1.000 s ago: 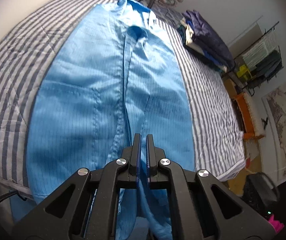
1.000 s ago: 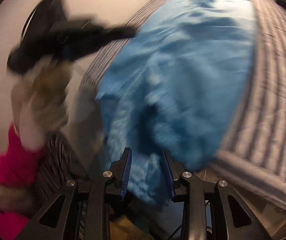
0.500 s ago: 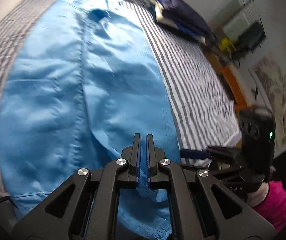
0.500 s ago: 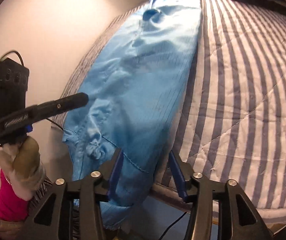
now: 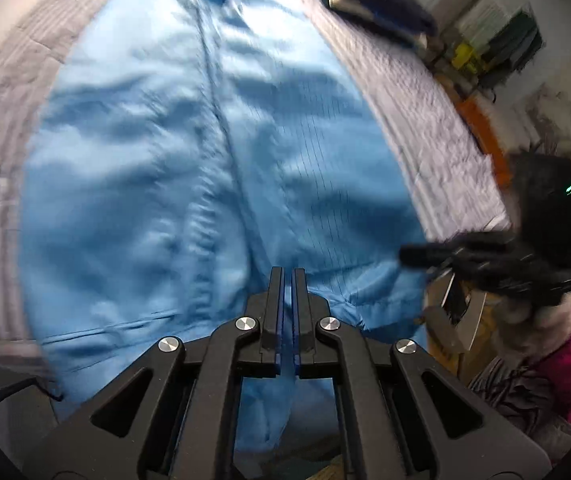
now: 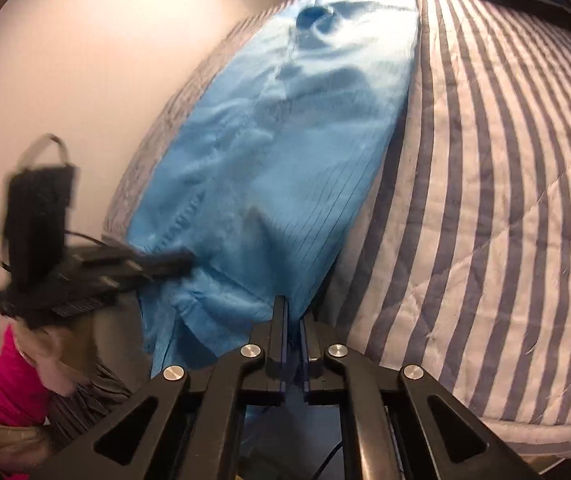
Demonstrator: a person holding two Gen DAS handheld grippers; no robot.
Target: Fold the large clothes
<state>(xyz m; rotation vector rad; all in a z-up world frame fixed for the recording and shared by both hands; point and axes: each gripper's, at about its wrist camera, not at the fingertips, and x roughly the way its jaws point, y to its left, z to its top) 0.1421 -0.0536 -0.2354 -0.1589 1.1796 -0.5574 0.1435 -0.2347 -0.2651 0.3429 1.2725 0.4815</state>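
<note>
Clothes pile (image 5: 381,4) in left view only

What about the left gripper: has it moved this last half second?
Yes. In the right wrist view the left gripper moved right, from beside the bed to the hem of the blue garment.

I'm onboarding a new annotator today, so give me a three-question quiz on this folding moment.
1. True or false: the blue garment lies spread lengthwise on the striped quilt.
2. What does the right gripper pinch? A) quilt B) garment hem C) nothing
3. On which edge of the bed do both grippers work: near or far?

Key: 1 true. 2 B; its jaws have just been closing on the fabric. 3 near; the left gripper is shut there on the hem too.
</note>
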